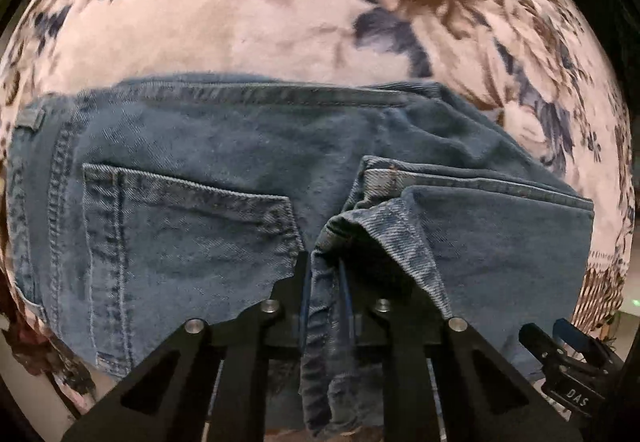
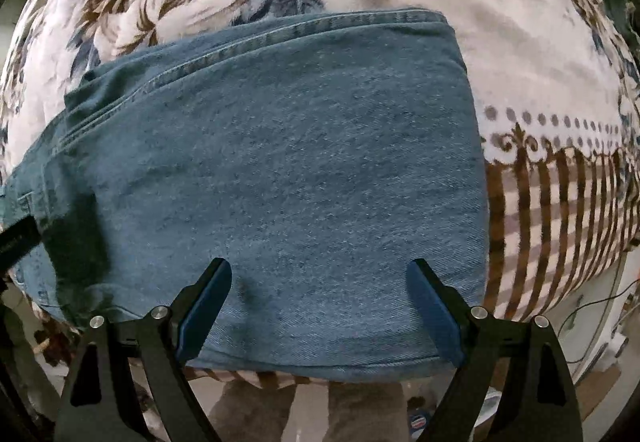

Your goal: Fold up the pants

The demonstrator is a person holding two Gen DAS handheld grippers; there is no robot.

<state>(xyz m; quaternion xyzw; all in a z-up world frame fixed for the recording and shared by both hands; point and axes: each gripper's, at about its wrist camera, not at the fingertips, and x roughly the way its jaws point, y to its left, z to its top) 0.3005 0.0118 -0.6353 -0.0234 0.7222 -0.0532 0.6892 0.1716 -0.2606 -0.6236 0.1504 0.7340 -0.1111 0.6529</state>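
Fingers (image 1: 304, 282) of left gripper (image 1: 325, 282) pressed close, pinching a bunched fold of jeans (image 1: 200, 162) between blue pads. Pinched denim hangs down over the near side of the gripper body. Back pocket (image 1: 188, 242) visible left of the grip, stitched waistband seam along the far edge, belt loop (image 1: 30, 118) at far left. Leg cuffs (image 1: 460, 182) folded over and lying on the right part of the garment, raw inner hem showing.

Right gripper (image 2: 320, 274) spread wide, blue pads (image 2: 208, 306) well apart, hovering over plain denim at the near edge of jeans (image 2: 280, 162); contact with cloth cannot be told. Nothing held between the fingers. Folded end of the jeans squared off at right, double seam running along the far edge.

Jeans flat on floral blanket (image 1: 240, 2), pale ground with brown and blue flowers; striped brown border (image 2: 560, 210) right of the denim. Blanket (image 2: 500, 22) reaches past the jeans on far and right sides. Right gripper (image 1: 568, 358) partly seen low right in left view.
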